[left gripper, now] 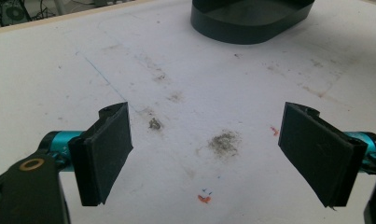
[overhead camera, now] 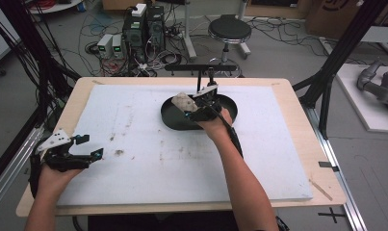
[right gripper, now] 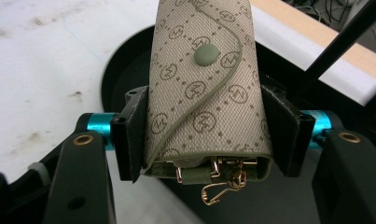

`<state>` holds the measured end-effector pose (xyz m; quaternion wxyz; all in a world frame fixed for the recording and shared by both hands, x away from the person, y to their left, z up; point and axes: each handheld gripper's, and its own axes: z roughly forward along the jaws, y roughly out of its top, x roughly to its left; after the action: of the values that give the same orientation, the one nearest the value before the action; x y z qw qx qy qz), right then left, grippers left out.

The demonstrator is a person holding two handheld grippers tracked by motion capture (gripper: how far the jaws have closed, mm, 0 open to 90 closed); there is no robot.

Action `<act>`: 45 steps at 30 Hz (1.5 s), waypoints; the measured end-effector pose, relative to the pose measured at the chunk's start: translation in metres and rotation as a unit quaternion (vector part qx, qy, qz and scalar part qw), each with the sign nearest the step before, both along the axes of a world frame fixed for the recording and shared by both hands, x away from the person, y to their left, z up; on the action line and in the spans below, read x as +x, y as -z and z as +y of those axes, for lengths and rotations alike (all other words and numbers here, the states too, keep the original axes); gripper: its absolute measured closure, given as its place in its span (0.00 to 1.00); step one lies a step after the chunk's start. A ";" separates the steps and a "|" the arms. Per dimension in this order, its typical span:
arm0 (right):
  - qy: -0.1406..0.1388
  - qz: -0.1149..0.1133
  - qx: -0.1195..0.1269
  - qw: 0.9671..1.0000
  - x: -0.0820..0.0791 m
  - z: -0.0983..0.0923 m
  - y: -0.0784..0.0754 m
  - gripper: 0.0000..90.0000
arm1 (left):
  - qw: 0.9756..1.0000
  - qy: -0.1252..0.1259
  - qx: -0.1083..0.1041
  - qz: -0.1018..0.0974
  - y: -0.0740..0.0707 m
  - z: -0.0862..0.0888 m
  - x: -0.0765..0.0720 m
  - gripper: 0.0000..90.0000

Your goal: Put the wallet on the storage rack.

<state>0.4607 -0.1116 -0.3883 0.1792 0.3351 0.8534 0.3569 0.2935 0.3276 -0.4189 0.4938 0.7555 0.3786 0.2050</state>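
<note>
Over the black tray point(overhead camera: 174, 120) on the table point(overhead camera: 288, 144), the right claw point(overhead camera: 194, 107) pinches a tan key pouch point(overhead camera: 183, 100). The left claw point(left gripper: 204, 149) gapes wide, empty, above dirty marks. Up close, gold hooks point(right gripper: 220, 186) dangle from the pouch.

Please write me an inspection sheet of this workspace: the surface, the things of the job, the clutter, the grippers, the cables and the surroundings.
Surface: white mat on a wooden table, with brown stains and small red marks.
Job's things: beige patterned key case, snap closed, gold hooks hanging out of its near end; black oval tray at the far middle of the mat.
Clutter: nothing seen on the mat besides stains.
Grippers: right gripper shut on the key case, over the tray; left gripper open, above the mat.
Cables: many on the floor beyond the table.
Surroundings: black stool, electronic boxes, black frame posts.
</note>
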 end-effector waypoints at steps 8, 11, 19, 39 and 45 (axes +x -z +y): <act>0.009 0.021 -0.018 1.000 0.017 0.007 0.026 0.43 | 1.000 -0.001 0.005 0.003 0.002 0.001 0.000 0.19; 0.015 0.033 -0.024 0.999 0.021 0.008 0.032 0.42 | 1.000 -0.003 0.003 0.003 0.002 0.002 0.000 0.19; 0.032 0.055 -0.031 0.998 0.027 0.007 0.039 0.37 | 1.000 -0.002 0.005 0.007 0.004 0.003 0.000 0.19; 0.068 0.013 0.016 0.997 -0.011 -0.051 -0.018 0.21 | 1.000 0.024 0.000 0.008 0.002 -0.018 0.015 0.19; 0.083 -0.006 0.036 0.996 -0.033 -0.082 -0.033 0.21 | 0.999 0.036 -0.001 0.010 0.002 -0.032 0.026 0.19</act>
<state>0.4273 -0.1933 -0.3551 0.2009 0.4091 0.8080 0.3733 0.3192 0.2957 -0.4205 0.4976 0.7705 0.3559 0.1788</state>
